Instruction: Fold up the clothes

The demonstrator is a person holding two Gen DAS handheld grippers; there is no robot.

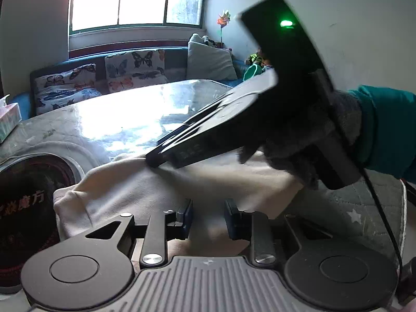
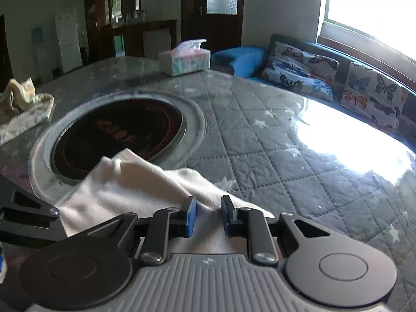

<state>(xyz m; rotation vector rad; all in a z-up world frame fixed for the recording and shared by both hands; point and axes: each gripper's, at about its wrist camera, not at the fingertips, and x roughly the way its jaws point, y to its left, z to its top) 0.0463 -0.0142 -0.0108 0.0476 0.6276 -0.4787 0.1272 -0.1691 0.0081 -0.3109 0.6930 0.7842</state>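
Observation:
A cream-white garment (image 1: 145,187) lies bunched on the table, partly over the rim of a round black cooktop (image 1: 28,202). My left gripper (image 1: 208,218) is open just above the cloth, fingers apart. The right gripper (image 1: 156,160) crosses the left wrist view from the right, its tips resting on the garment's far edge. In the right wrist view the same garment (image 2: 124,184) lies under my right gripper (image 2: 208,215), which is open with a fold of cloth between its blue pads (image 2: 192,217).
The table has a grey quilted cover under glass (image 2: 273,156). A tissue box (image 2: 184,58) stands at the far edge. A crumpled patterned cloth (image 2: 23,104) lies at the left. A sofa with butterfly cushions (image 2: 299,70) sits behind the table.

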